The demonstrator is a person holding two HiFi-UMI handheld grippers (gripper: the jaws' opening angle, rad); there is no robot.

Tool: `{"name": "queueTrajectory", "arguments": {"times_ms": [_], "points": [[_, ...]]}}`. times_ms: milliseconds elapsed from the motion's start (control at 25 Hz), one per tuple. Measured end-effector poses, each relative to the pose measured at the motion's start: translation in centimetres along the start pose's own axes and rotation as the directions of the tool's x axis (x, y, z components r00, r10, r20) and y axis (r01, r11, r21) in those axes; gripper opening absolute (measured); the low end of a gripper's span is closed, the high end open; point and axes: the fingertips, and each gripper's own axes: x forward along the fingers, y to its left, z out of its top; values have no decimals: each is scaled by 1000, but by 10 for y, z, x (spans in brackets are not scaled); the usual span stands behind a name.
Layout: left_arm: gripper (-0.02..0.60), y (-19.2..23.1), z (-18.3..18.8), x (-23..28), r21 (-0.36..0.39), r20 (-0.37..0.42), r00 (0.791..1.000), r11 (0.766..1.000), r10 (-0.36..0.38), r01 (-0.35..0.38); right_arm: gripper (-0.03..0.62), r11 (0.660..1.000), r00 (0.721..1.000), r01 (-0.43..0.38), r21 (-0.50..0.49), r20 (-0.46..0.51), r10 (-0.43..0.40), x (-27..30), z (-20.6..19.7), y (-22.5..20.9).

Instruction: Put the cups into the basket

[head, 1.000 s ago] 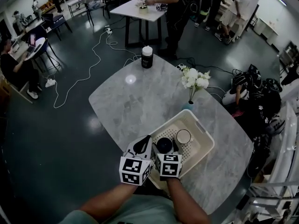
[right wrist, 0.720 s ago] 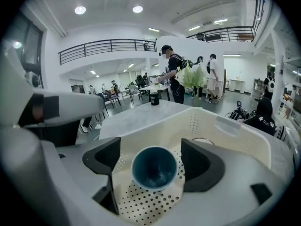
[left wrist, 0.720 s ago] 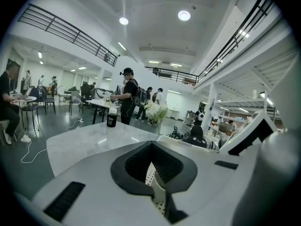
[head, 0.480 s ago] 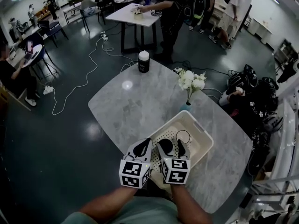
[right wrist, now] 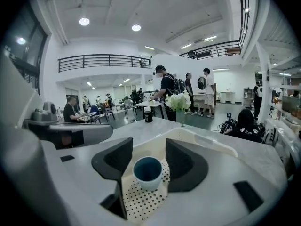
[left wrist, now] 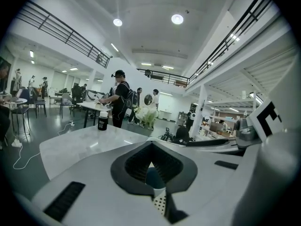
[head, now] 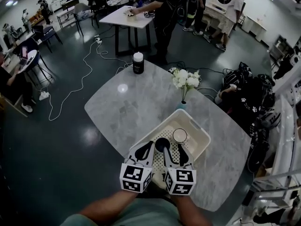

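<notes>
1. The right gripper (right wrist: 149, 149) has its jaws apart, and they have just been closing. They pinch nothing. The blue-lined cup (right wrist: 147, 173) shows in the gap but stands free on the dotted floor of the basket (right wrist: 214, 142).
2. The left gripper (left wrist: 151, 144) has its jaws together at the tips and is empty.
3. A white cup (head: 180, 135) stands upright just beside the first, so both cups seen are in the basket.
4. Risk: if the right gripper dips or swings, a narrowing jaw could clip a rim and tip a cup.
5. A knock on the basket wall could slide it along the table (head: 127, 102) into the flower vase (head: 184, 81) just beyond its far corner.
</notes>
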Motion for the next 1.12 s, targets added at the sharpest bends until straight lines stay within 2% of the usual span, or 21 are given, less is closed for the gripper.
{"name": "queueTrajectory", "arguments": {"times_ms": [160,320,400,1120], "points": [[6,-18,0,-4,8,3,1000,1000,-19,19,160,1000,1000,20,-9,18,-20,-18,0,-9],[6,-38,-1,-6,23,6,999,999,-38,38,54,999,999,31,-19,35,-30,-36,-1,-18],[6,-51,-2,-8,33,9,999,998,-49,49,31,999,999,32,-24,38,-31,-46,-3,-23],[6,-157,-18,-44,88,12,995,991,-102,100,15,1000,998,16,-23,57,-15,-143,-25,-60]]}}
